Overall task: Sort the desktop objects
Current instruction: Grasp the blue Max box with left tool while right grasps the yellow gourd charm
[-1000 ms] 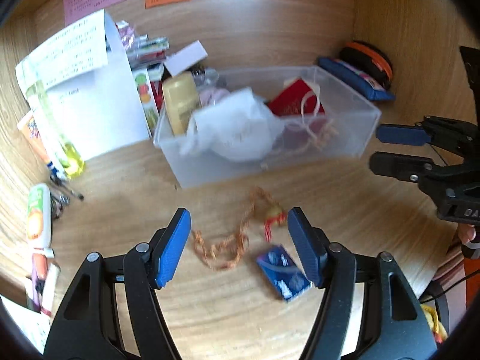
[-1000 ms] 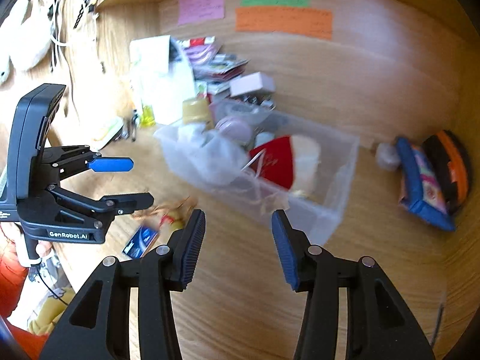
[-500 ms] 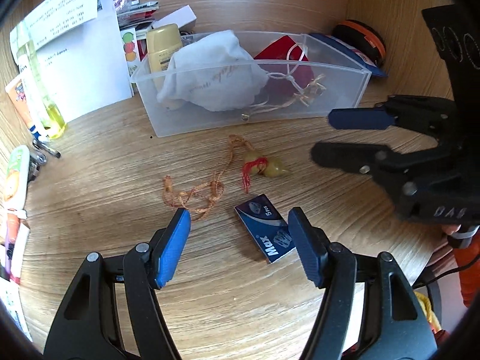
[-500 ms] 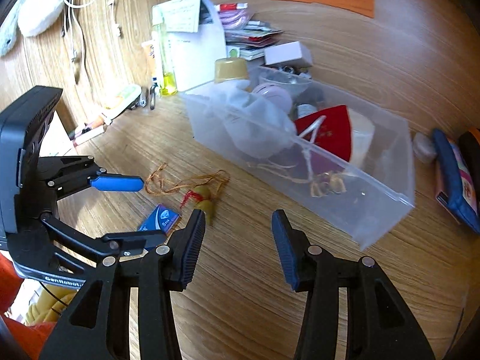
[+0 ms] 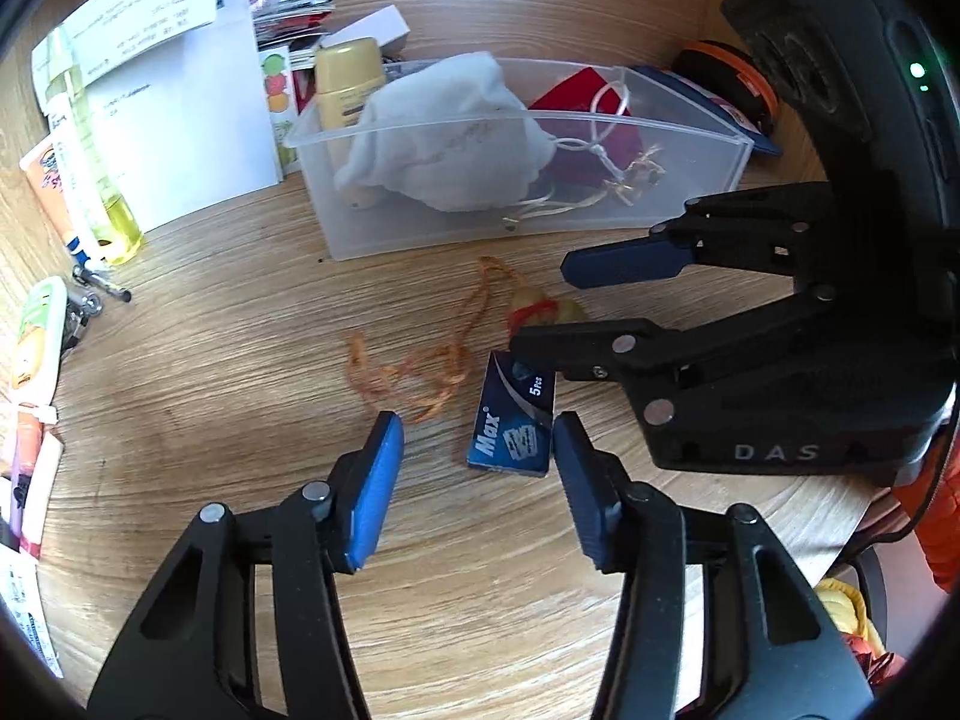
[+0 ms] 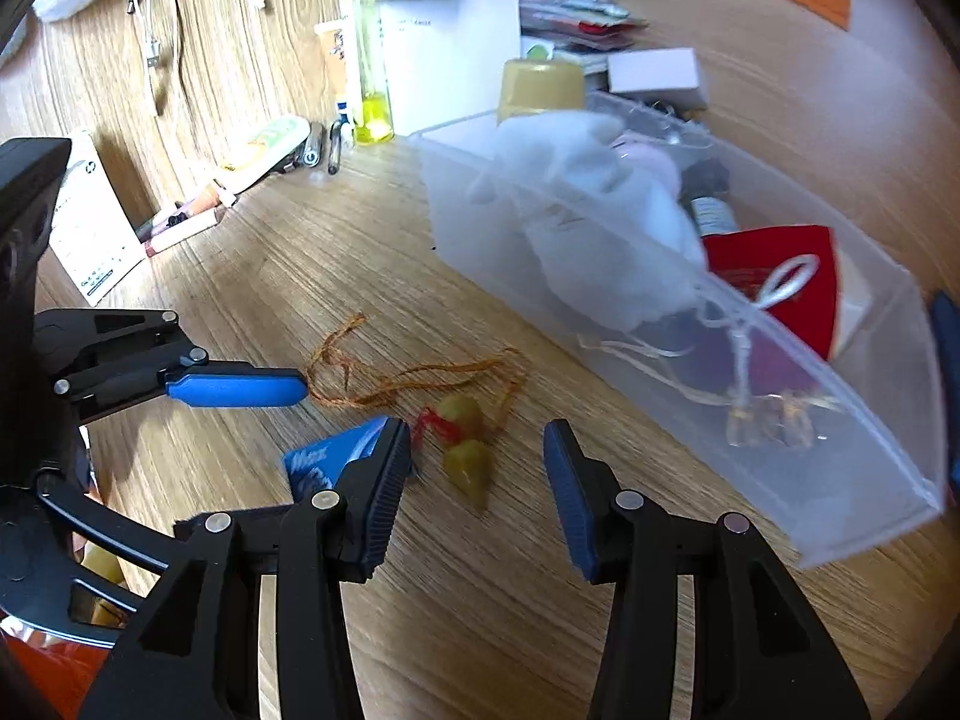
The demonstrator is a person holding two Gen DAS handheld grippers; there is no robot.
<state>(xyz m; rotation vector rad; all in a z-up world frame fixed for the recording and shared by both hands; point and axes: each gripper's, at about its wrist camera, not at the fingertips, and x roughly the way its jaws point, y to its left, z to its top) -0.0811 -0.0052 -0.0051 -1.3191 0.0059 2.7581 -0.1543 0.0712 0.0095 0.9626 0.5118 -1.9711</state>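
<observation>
I am looking down my left gripper point(image 5: 477, 468) at the wooden surface point(image 5: 240, 360), and its fingers are closing with nothing pressed between them; the small blue blade packet point(image 5: 515, 420) is lying flat on the surface just ahead of them, close to the right-hand finger in the lower centre of the frame. Past it, the orange string point(image 5: 414, 369) is trailing loose toward the middle of the frame, tied to a yellow-green charm point(image 5: 543, 312) with a red tassel, which my right gripper point(image 5: 540, 306) is partly covering as it is reaching in from the right side of that view.

Through the right wrist camera, the right gripper point(image 6: 474, 468) is holding its fingers apart, empty, with the charm point(image 6: 465, 444) lying on the surface between and just beyond their tips in the lower centre. The blade packet point(image 6: 327, 456) is showing just left of the left-hand finger, partly hidden behind it. The left gripper point(image 6: 240, 390) is coming in from the left edge, one blue finger near the end of the string point(image 6: 414, 378).

The clear plastic bin point(image 5: 540, 222) is sitting in the upper centre of the left view, holding a white cloth pouch point(image 5: 450, 138) and a red pouch point(image 5: 582, 102)
</observation>
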